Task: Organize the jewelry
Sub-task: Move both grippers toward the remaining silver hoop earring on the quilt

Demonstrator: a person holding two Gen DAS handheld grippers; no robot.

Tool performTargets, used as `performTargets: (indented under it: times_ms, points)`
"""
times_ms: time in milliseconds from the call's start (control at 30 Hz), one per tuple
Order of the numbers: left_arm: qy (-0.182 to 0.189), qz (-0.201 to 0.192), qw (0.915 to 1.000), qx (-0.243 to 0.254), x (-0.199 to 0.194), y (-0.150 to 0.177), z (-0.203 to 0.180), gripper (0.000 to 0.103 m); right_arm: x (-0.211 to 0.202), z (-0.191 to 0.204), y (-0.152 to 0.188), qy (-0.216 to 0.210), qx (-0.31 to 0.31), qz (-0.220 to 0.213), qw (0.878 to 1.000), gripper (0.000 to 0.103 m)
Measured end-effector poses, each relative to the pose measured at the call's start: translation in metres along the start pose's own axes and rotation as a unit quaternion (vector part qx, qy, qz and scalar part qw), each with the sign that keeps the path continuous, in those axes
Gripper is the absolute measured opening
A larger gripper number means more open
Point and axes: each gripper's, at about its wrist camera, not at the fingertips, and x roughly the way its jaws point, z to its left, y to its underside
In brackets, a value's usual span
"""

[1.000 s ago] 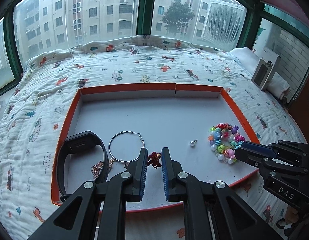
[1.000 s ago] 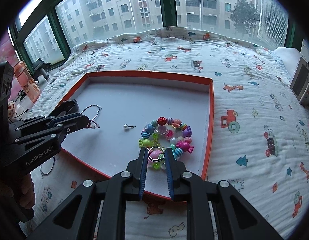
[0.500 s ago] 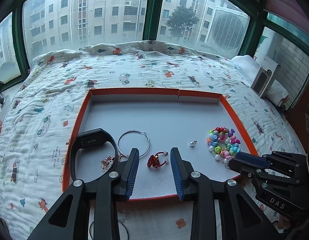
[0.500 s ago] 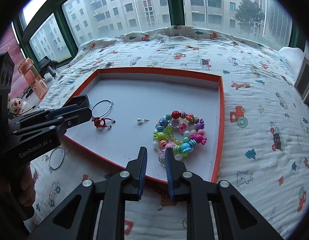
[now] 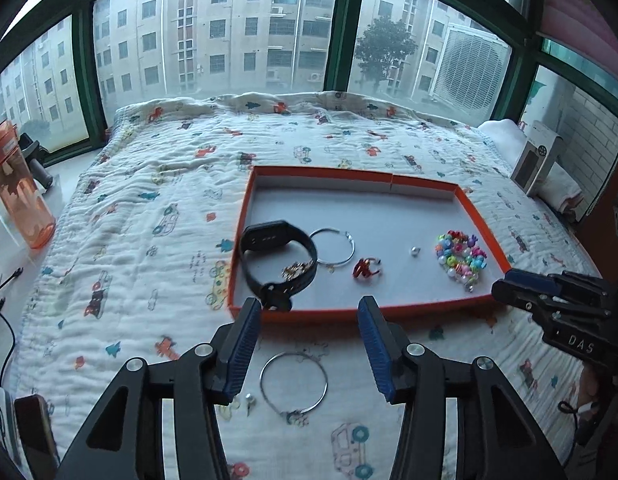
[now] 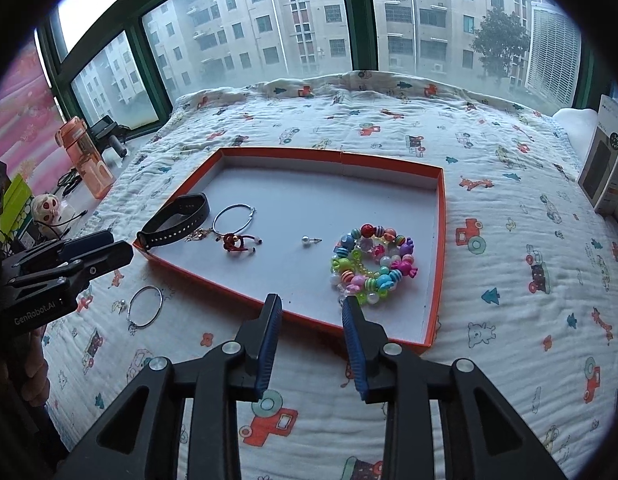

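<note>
Silver wire, bent into a thin hoop bracelet (image 5: 294, 385), lies on the white quilt printed with little cars (image 5: 149, 208), outside the shallow orange-rimmed cardboard tray (image 5: 483, 224) and just off its near edge; that looks like the next piece to gather. The left gripper (image 5: 307, 344) hangs right over it, jaws spread wide and empty, the hoop sitting between the blue pads at about 6 o'clock from the tray. To lift it cleanly I'd drop straight down, close on one side of the wire rather than straddling the whole ring, and press lightly so the soft quilt doesn't swallow the pads; a small silver stud (image 5: 250, 399) lies at 9 o'clock from the hoop and shouldn't be snagged. The right gripper (image 6: 311, 336) is also open and holding nothing, poised level over the tray's near rim, at 7 o'clock from the multicoloured plastic bead bracelet (image 6: 371, 262). Both are tilted forward and down.
</note>
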Motion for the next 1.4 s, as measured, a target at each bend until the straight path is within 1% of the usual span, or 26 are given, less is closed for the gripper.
performTargets:
  times_ms: [200,267,300,500,633,767,833,967,1100,1300,1400]
  points:
    - [-0.004,0.039,0.9992,0.000,-0.002,0.038,0.013,0.055,-0.006,0.005,0.012,-0.002,-0.001,0.005,1.000,0.038]
    - [0.002,0.049,0.9988,-0.002,0.003,0.046,0.014,0.059,-0.008,0.004,0.015,0.000,-0.004,0.009,1.000,0.039]
    - [0.001,0.051,0.9987,-0.002,0.004,0.049,0.014,0.059,-0.009,0.004,0.018,0.002,-0.005,0.011,1.000,0.039]
    - [0.005,0.060,0.9981,0.015,0.017,0.050,0.010,0.059,-0.013,-0.004,0.030,0.011,0.002,0.025,1.000,0.041]
    - [0.006,0.066,0.9977,0.015,0.026,0.048,0.011,0.059,-0.010,-0.011,0.037,0.013,0.013,0.036,0.999,0.042]
    - [0.004,0.060,0.9981,0.013,0.024,0.047,0.019,0.059,-0.007,-0.006,0.037,0.006,0.008,0.041,0.999,0.042]
    - [-0.003,0.055,0.9984,0.011,0.020,0.048,0.024,0.059,-0.004,0.001,0.036,-0.002,0.001,0.043,0.999,0.042]
    - [-0.013,0.047,0.9988,-0.010,0.009,0.053,0.042,0.059,0.006,0.023,0.033,-0.022,-0.022,0.051,0.998,0.042]
    - [-0.023,0.036,0.9986,-0.031,-0.003,0.059,0.062,0.059,0.016,0.050,0.027,-0.053,-0.040,0.058,0.996,0.042]
    - [-0.030,0.023,0.9978,-0.055,-0.018,0.065,0.087,0.059,0.036,0.089,0.012,-0.092,-0.056,0.067,0.992,0.042]
    - [-0.030,0.020,0.9972,-0.065,-0.022,0.070,0.096,0.059,0.045,0.107,0.006,-0.102,-0.066,0.072,0.990,0.042]
